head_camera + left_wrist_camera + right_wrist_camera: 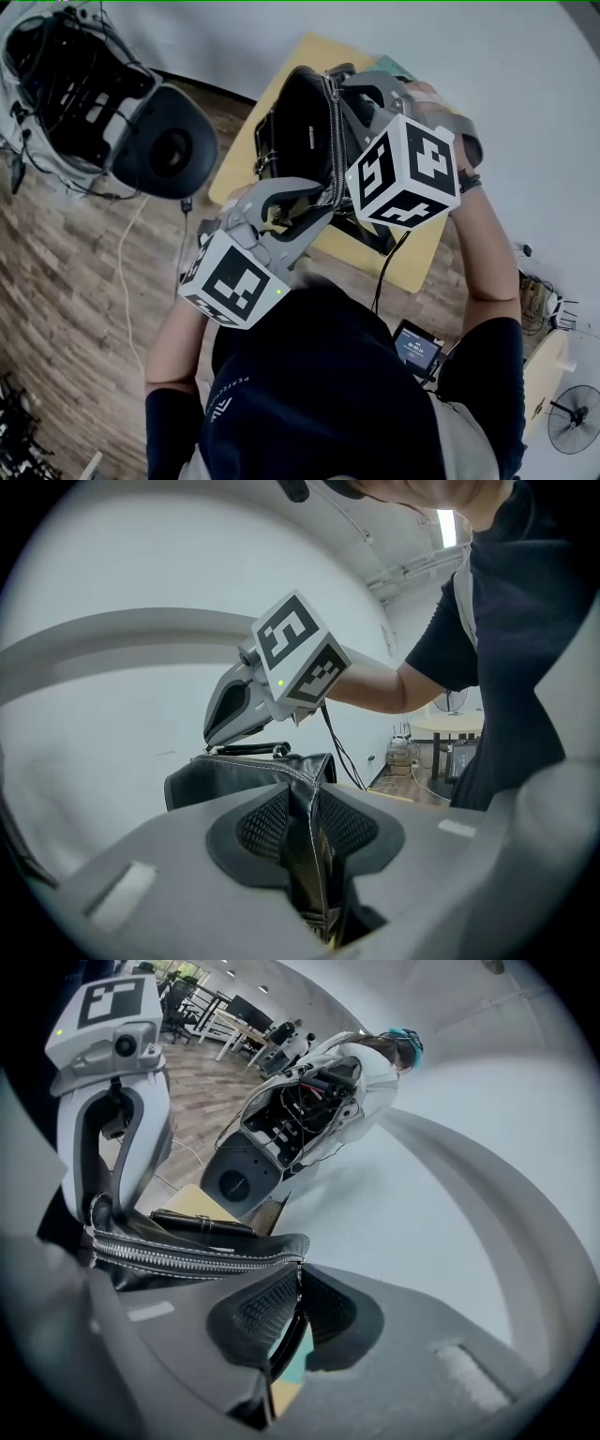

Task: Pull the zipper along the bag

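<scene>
**Location.** The black bag [295, 112] sits on the yellow surface [239, 155] in front of the person. Its top edge is stretched between the two grippers.

**Left gripper** [305, 822]. It is closed on the near end of the bag. Its own view shows a fold of black leather with the stitched seam pinched between the pads. We judge this to be the anchoring hold.

**Right gripper** [298, 1299]. It is closed at the far end of the bag, with its jaws almost together on something thin just where the zipper [187, 1260] ends. We take this for the pull tab, but the piece is too small for us to confirm.

**Condition of the zipper.** In the right gripper view the teeth lie meshed in one unbroken silver line from the left gripper's hold to the right gripper's jaws. No gap shows. The head view shows the same line running along the top of the bag between the two holds.

**Progress.** We judge that the slider sits at the far end of its track.
- If the task is to close the bag, the travel looks complete or very nearly so, and only the release is left.
- If the task is to open it, the whole length toward the near end is not yet done.

The pictures do not settle which applies.
</scene>
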The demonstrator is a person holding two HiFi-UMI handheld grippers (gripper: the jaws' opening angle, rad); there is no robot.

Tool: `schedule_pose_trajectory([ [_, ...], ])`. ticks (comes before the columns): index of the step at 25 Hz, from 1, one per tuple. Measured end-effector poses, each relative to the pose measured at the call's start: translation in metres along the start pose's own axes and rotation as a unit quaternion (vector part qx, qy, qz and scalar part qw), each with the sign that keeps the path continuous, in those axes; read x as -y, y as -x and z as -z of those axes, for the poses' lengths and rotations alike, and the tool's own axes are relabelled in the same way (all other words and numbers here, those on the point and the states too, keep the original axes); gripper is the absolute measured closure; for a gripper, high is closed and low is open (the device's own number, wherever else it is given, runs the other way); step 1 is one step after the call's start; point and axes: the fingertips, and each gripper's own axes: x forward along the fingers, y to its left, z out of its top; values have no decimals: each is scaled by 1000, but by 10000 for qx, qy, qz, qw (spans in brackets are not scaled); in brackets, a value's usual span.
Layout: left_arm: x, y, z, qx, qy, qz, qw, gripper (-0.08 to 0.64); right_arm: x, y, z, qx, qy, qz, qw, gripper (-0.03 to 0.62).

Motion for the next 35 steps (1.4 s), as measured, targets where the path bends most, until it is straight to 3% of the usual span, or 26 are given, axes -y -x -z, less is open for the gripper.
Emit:
schedule_pose_trajectory([
  [6,-1,0,0,3,24,2,10000,442,2,-4,0,11,18,112,9999,569],
  [13,-7,-5,2,-7,59,102,9999,439,-1,-11,7,77,-77,-48,9999,571],
  [22,-9,5,-7,360,435,223,9982,426,-10,-2,16,49,-177,-110,9998,571],
  [27,-9,10,-10,408,321,221,9984,430,-8,10,20,138,-479,-40,9987,569],
  [35,-50,36,-19,922,970,-469,9899,459,-11,30,32,236,-1095,78,9937,570],
])
